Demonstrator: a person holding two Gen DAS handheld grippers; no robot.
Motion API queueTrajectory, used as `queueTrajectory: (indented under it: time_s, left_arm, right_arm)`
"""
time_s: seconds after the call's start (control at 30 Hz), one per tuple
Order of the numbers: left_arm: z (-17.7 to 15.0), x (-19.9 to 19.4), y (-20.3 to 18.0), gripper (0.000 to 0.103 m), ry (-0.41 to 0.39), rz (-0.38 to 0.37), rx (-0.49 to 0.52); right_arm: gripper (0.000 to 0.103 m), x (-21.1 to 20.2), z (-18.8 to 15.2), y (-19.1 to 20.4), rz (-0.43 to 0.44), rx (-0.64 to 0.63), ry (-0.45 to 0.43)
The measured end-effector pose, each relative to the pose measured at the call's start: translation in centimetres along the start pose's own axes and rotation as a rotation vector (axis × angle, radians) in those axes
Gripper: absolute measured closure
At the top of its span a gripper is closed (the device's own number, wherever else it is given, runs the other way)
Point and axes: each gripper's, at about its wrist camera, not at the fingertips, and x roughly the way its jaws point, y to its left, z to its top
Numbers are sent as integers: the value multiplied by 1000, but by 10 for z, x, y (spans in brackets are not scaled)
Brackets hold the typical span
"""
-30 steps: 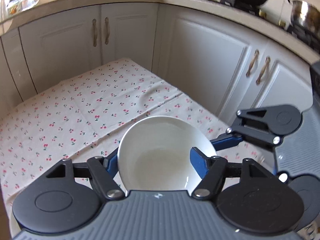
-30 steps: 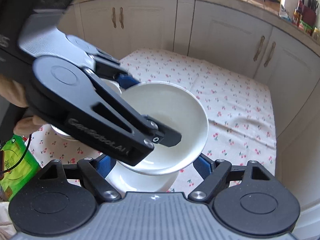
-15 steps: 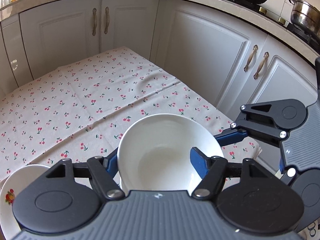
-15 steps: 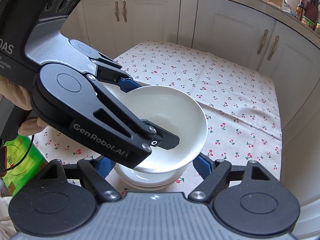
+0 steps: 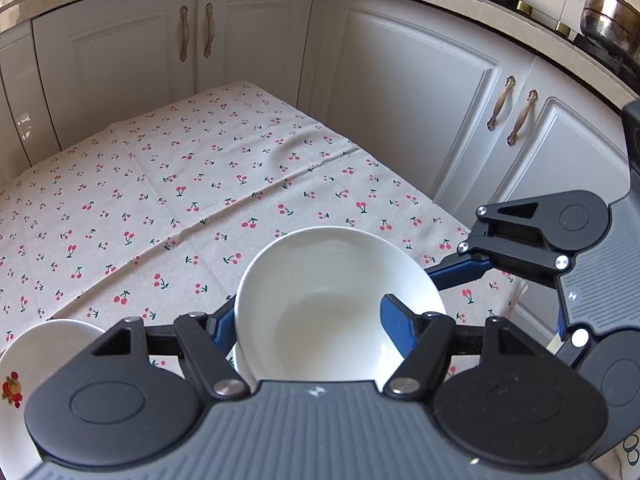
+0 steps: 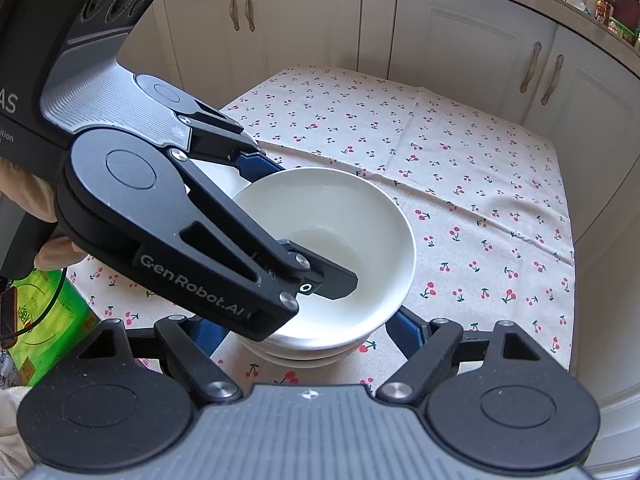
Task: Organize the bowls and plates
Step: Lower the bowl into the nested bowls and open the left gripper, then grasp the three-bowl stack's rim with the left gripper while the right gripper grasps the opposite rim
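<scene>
A white bowl [image 5: 332, 300] [image 6: 340, 224] sits nested on a second white bowl [image 6: 304, 354] on the cherry-print tablecloth [image 5: 160, 200]. My left gripper [image 5: 308, 320] is shut on the top bowl's near rim, one blue finger [image 5: 394, 326] inside and one outside. It crosses the right wrist view from the left [image 6: 288, 224]. My right gripper [image 6: 306, 330] is open, its blue fingers on either side of the lower bowl, apart from it. Its finger also shows in the left wrist view [image 5: 460, 272].
A white plate with a fruit print [image 5: 24, 364] lies at the table's left near corner. A green box [image 6: 52, 332] stands left of the bowls. White cabinets [image 5: 420, 92] surround the table closely. A pot [image 5: 608, 24] sits on the stove.
The left gripper has lowered the top bowl onto the lower bowl; the gap between them has closed. The right gripper has stayed around the lower bowl.
</scene>
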Motion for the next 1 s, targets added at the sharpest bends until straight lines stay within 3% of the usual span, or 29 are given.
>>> queueTrajectory:
  time_s: [0.7,0.87,1.0]
  left_arm:
    - [-4,2,3,32,1,14,4]
    - [-4,-1,5,30,-11,16,11]
    - [-3,-9,9,30,-32,30,7]
  right_arm:
    - [16,1,0,0,15,1,-1]
    - [7,-2,-2,5,-14,-33,-29]
    - [6,-11,-2,7,-6,-43,-53]
